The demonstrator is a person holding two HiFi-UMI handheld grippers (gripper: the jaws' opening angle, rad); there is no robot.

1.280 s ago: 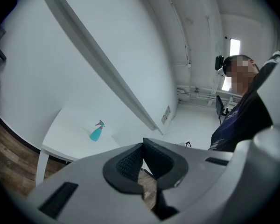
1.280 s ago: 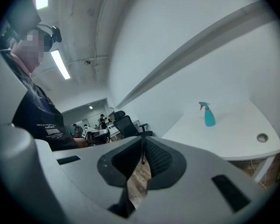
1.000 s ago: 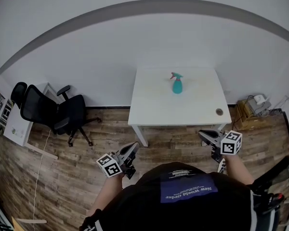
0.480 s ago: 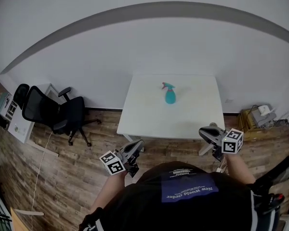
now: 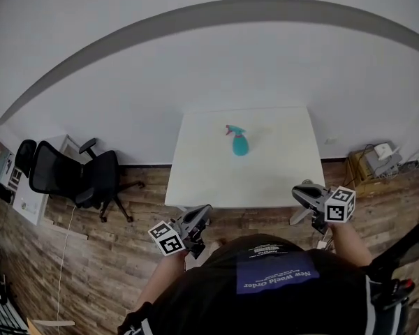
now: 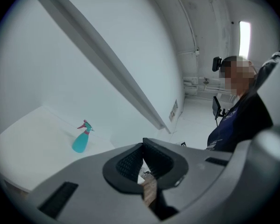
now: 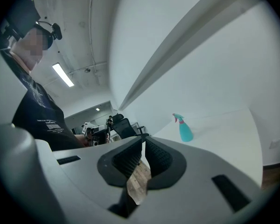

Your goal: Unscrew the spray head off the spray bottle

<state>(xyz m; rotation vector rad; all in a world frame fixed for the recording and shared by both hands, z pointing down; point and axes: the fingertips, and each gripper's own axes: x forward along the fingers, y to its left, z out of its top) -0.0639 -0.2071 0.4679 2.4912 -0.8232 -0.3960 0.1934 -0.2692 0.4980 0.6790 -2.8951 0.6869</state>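
Spray bottle on table, chair beside

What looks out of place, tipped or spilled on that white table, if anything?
Nothing stands out. The spray bottle stands upright on the table, spray head on, no spill visible. The left gripper and right gripper, jaws shut and empty, are short of it.

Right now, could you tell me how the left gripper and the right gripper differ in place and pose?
In the head view the left gripper shows over the wood floor, below the near edge of the table; the right gripper overlaps its near right corner. The left gripper points up-right, the right gripper left. Both are shut, empty and far from the spray bottle.
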